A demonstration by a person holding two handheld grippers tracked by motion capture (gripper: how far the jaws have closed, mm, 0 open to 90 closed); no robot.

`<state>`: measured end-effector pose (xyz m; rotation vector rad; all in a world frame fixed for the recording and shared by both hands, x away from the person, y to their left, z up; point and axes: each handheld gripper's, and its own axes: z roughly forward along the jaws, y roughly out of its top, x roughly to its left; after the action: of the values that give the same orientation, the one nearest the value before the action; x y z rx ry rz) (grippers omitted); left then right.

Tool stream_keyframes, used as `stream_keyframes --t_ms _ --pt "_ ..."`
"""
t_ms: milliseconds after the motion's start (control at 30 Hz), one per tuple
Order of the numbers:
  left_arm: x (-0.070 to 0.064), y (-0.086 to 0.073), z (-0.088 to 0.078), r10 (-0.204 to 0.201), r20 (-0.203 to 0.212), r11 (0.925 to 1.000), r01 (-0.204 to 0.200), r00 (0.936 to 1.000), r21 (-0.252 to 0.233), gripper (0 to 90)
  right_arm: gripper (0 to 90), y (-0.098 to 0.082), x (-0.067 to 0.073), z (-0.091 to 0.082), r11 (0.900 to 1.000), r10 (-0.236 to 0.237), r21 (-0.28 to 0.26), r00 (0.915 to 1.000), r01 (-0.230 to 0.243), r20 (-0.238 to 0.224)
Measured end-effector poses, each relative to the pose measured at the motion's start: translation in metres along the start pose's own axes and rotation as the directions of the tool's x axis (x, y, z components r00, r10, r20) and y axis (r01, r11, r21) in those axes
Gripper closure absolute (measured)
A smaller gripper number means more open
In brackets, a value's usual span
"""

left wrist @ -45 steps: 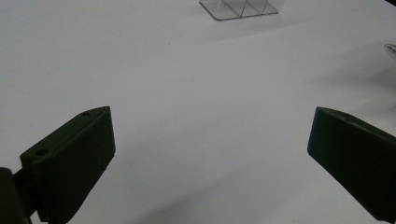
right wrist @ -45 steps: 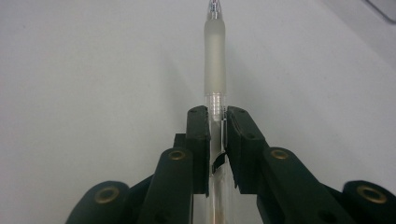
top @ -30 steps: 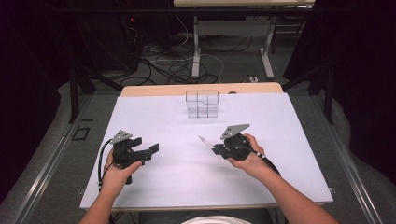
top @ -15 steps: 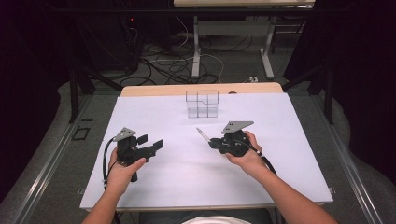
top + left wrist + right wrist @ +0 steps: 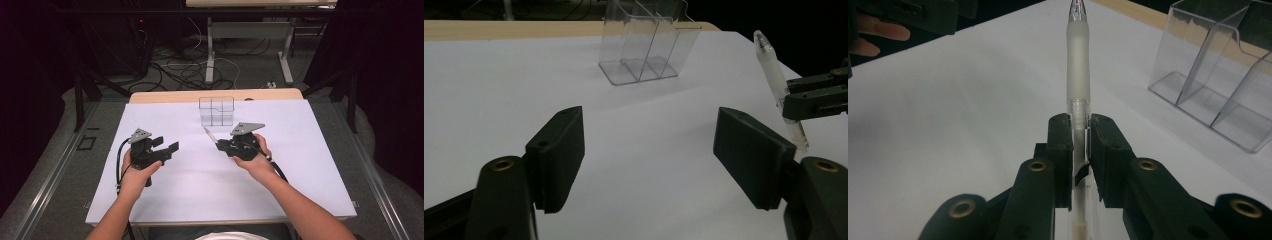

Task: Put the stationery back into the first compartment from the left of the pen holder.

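Spread across the middle of the high view: a table (image 5: 300,190) under a white sheet, bare wood showing along its far edge. At upper centre of that sheet, a clear plastic organiser (image 5: 216,111) with upright dividers, seen again at top centre of the left gripper view and at upper right of the right gripper view. Left of centre in the high view, the left gripper (image 5: 167,146), held above the sheet in a hand that enters from the bottom edge, cable looping down beside the wrist; jaws apart with nothing between them, and just now closing. Right of centre, the right gripper (image 5: 218,145), pointed toward upper left, gripped from behind by the other hand, jaws narrow and clamped on a pen (image 5: 1078,75). Pen slim, frosted white sleeve over a clear barrel, tip sticking out ahead of the jaws toward the top of the right gripper view, just short of the organiser. No readable writing anywhere.
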<state>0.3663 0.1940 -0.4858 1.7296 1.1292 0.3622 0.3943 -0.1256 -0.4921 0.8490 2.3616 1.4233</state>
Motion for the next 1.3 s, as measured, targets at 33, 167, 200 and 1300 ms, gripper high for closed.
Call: stream_keyframes --t_ms 33,167,200,1300 --pt "0.000 0.002 0.001 0.002 -0.001 1.0000 -0.002 1.0000 -0.002 30.3 79.5 0.001 0.000 0.000 1.000 -0.004 -0.008 1.0000 0.004 0.005" --pt "-0.002 0.008 0.004 0.010 -0.022 0.9999 -0.010 0.9997 0.002 31.1 79.5 0.003 0.000 -0.001 0.999 0.002 -0.041 0.9997 -0.001 0.024" --pt "-0.003 0.009 0.005 0.005 -0.024 1.0000 -0.005 0.9997 0.000 31.2 79.5 0.002 0.000 -0.001 0.998 0.001 -0.061 0.9994 0.001 0.034" --pt "-0.037 0.022 0.037 -0.301 0.278 0.9527 0.301 0.9123 0.043 56.3 79.5 -0.006 0.000 -0.007 0.995 0.053 -0.084 0.9979 -0.050 0.037"
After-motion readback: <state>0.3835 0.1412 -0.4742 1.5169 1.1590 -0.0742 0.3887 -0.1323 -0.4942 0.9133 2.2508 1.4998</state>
